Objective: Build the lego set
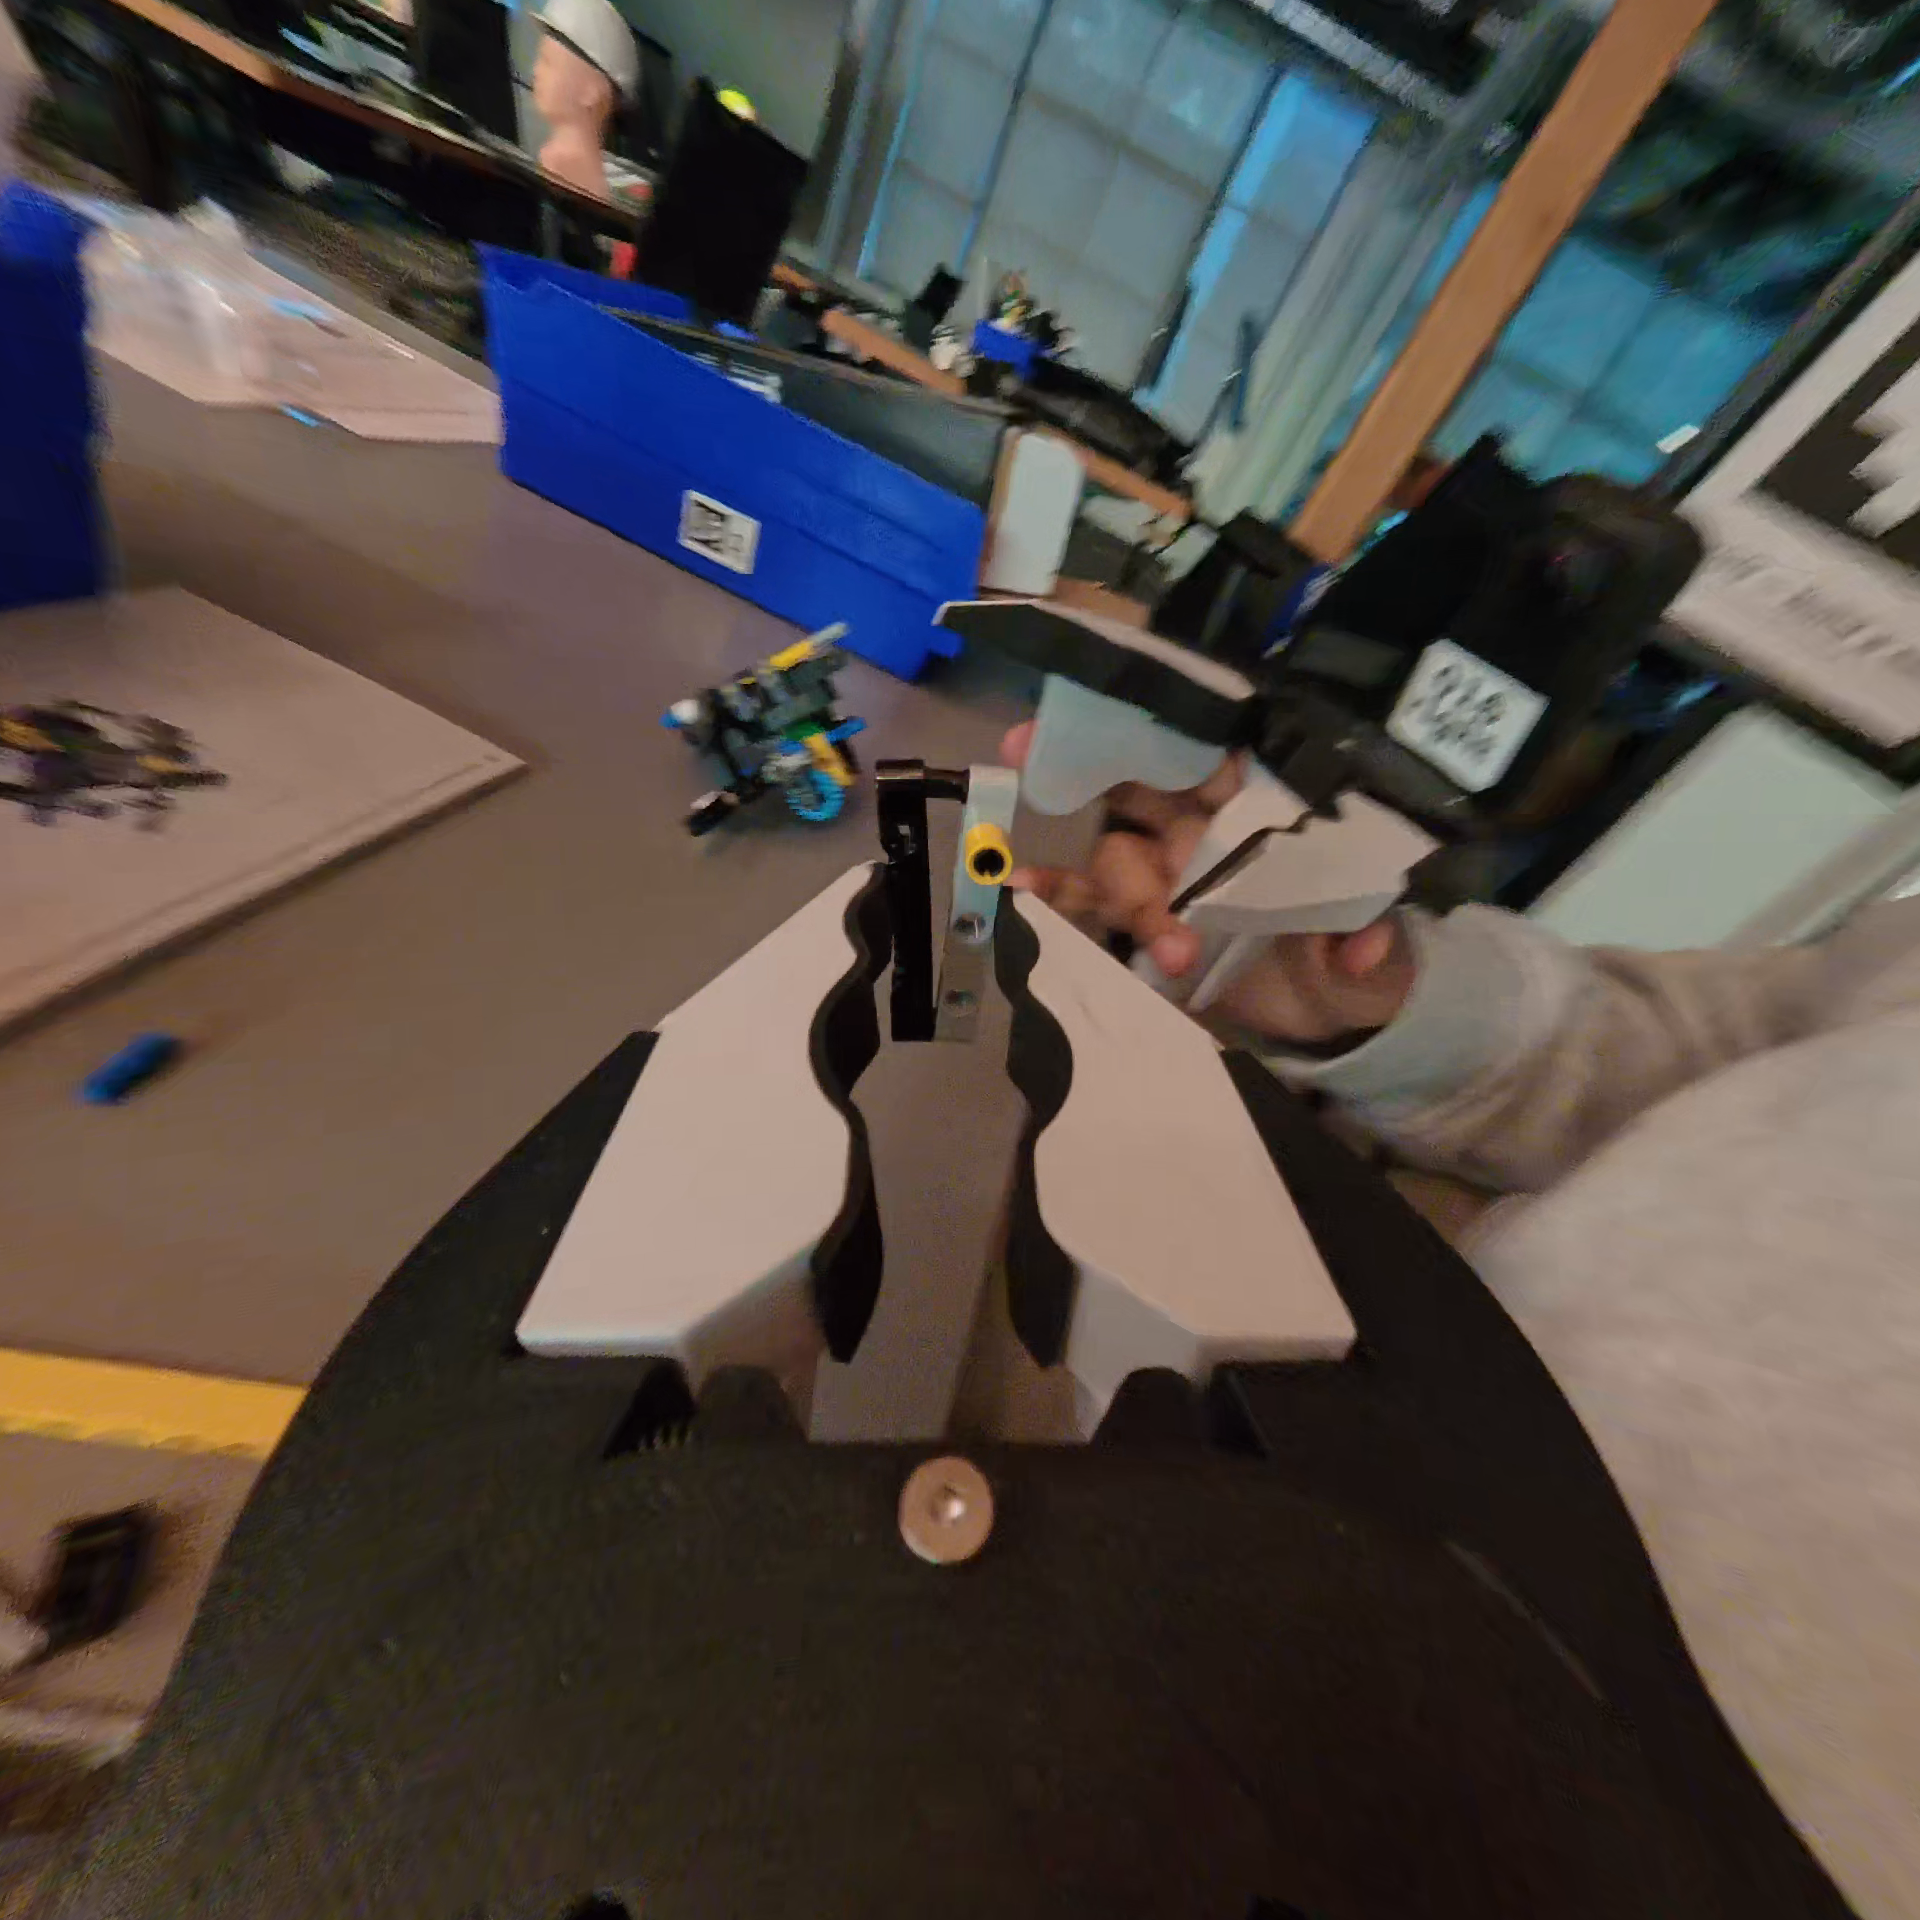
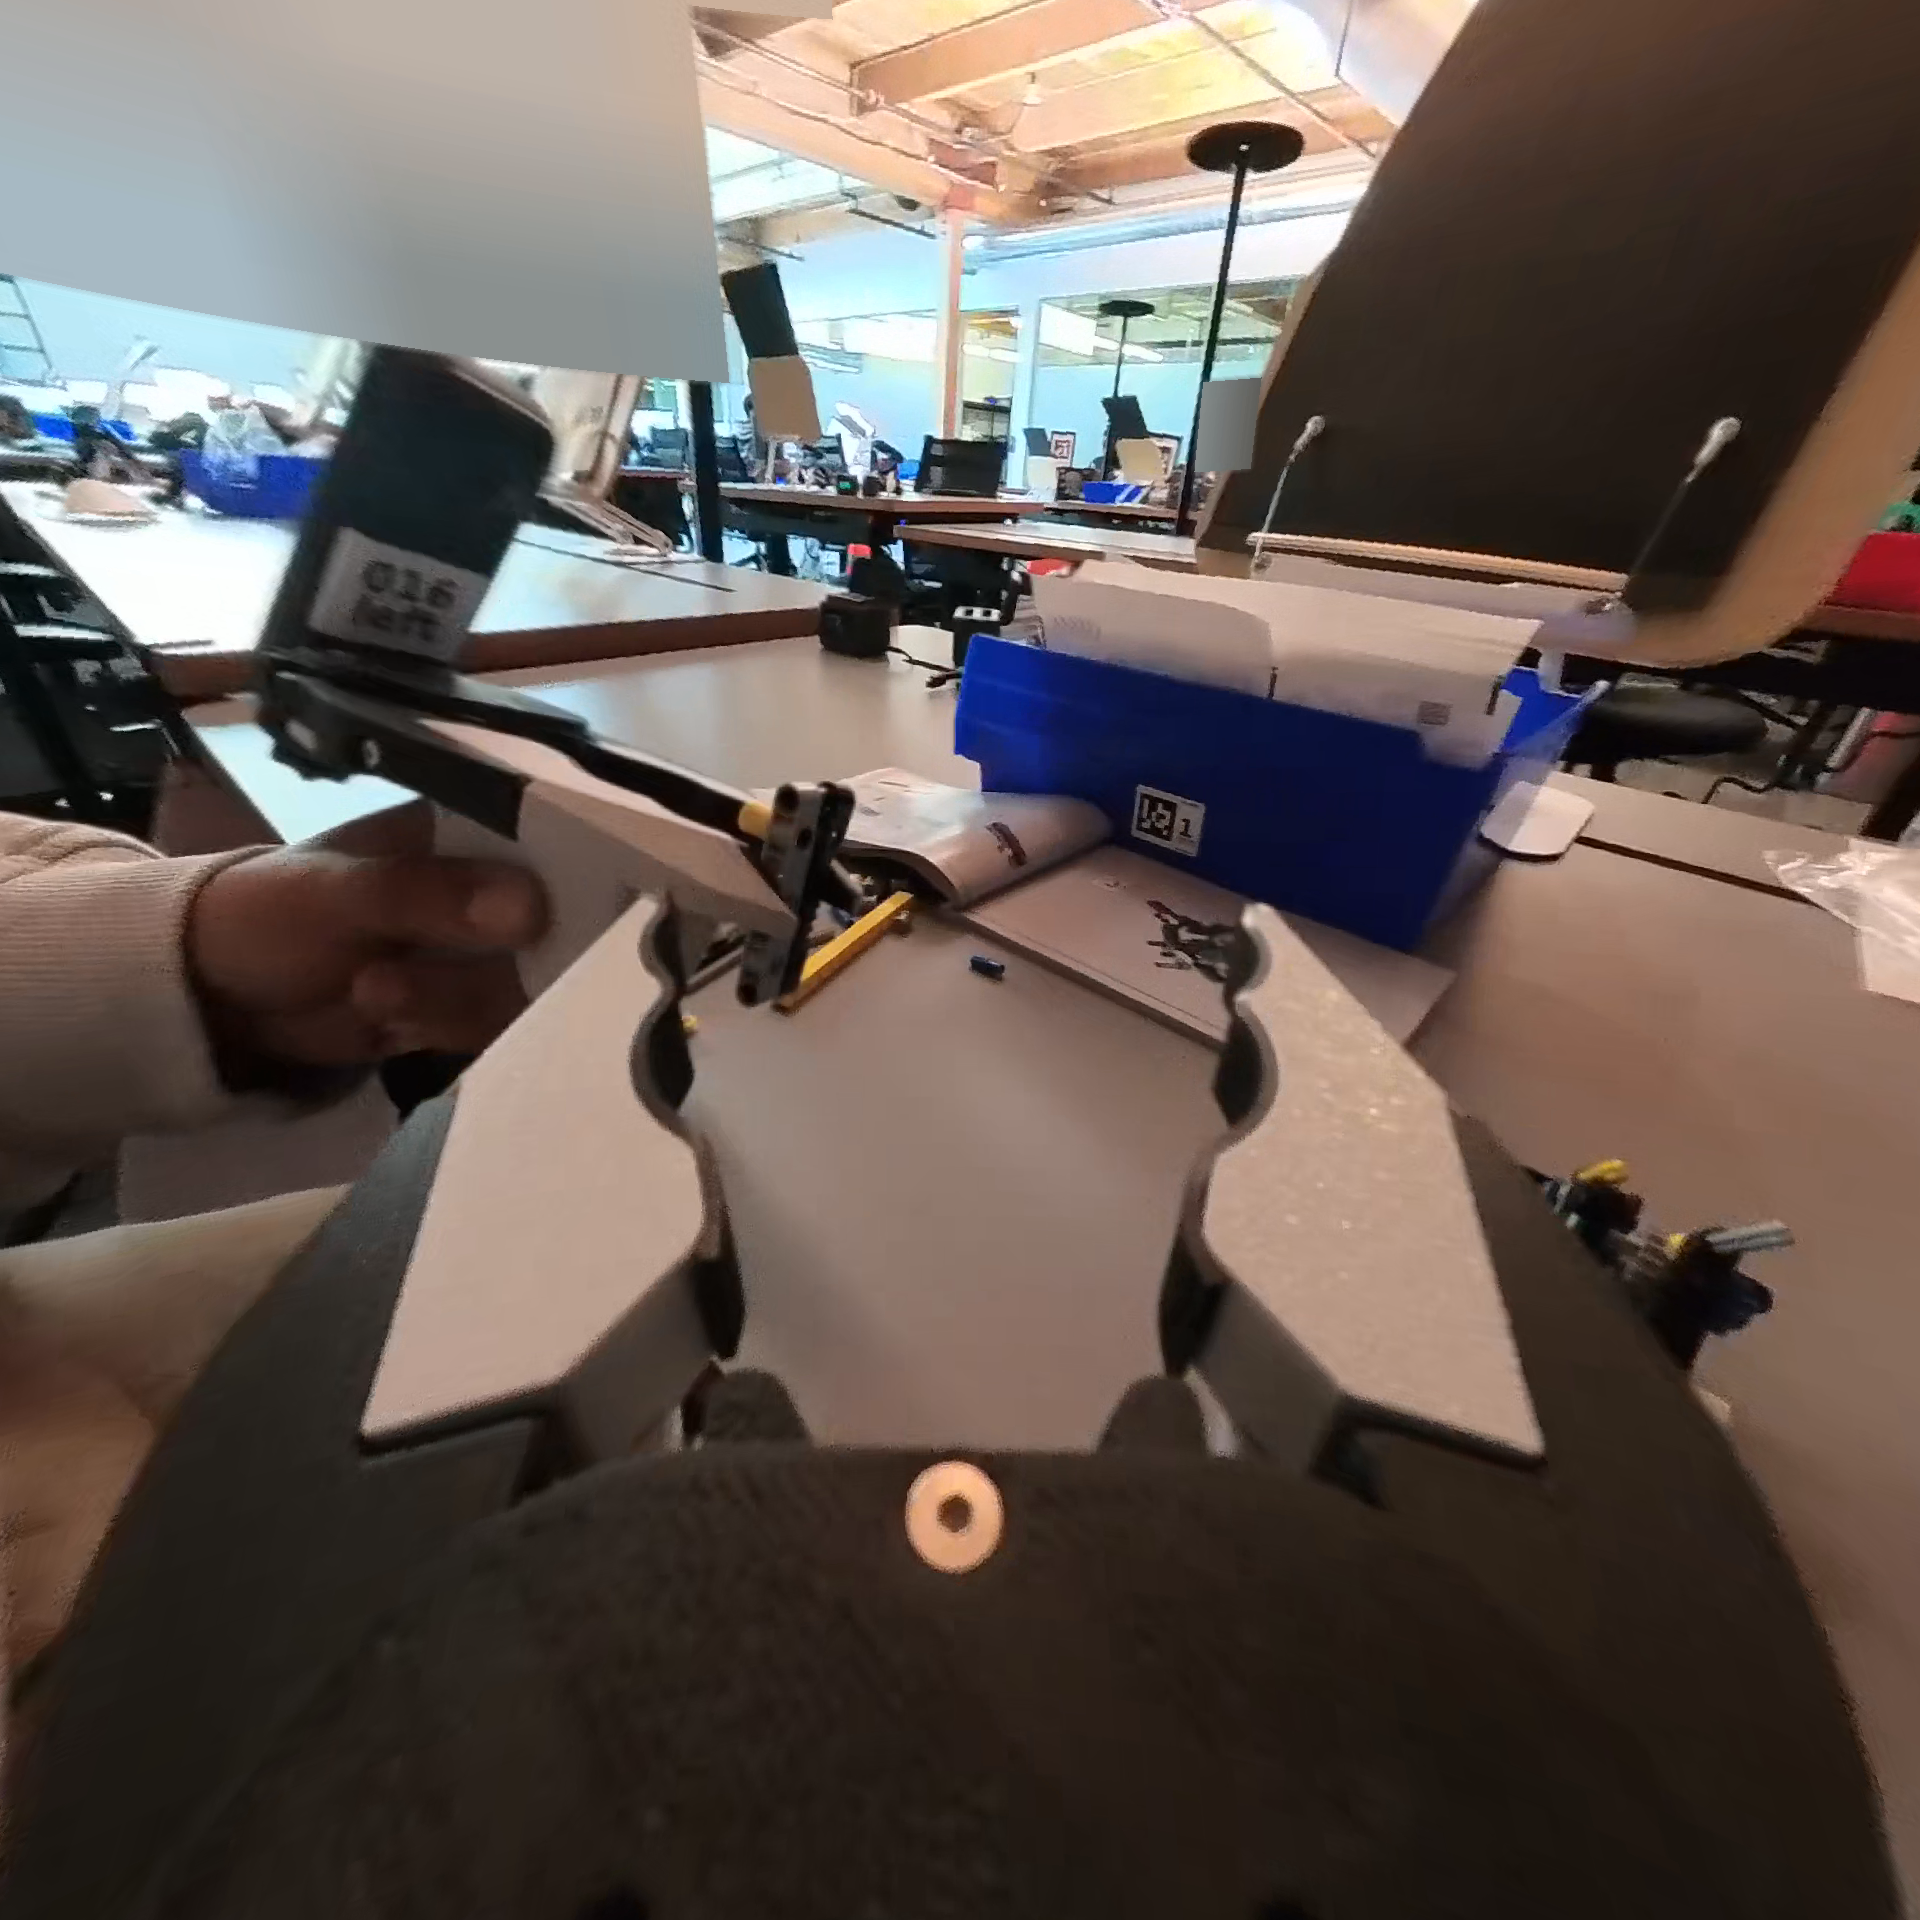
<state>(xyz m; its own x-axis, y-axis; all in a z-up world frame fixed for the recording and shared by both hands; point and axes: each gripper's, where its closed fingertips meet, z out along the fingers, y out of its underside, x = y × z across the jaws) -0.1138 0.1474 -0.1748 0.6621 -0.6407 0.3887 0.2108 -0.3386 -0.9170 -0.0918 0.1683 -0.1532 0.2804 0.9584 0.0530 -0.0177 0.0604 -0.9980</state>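
My left gripper (image 1: 938,902) is shut on a small lego assembly (image 1: 940,914): a black beam and a grey beam side by side, with a yellow pin (image 1: 987,860) through the grey one. It holds the assembly upright above the table. In the right wrist view the left gripper (image 2: 767,860) comes in from the left with the assembly (image 2: 795,894). My right gripper (image 2: 951,951) is open and empty, just right of the assembly and apart from it. It also shows in the left wrist view (image 1: 1075,774). A partly built lego model (image 1: 774,740) lies on the table beyond.
A blue bin (image 2: 1247,790) with papers stands at the back, an open instruction booklet (image 2: 987,844) in front of it. A yellow beam (image 2: 847,956) and a small blue pin (image 2: 987,964) lie on the table. The model (image 2: 1642,1247) sits at the right, a plastic bag (image 2: 1860,894) beyond.
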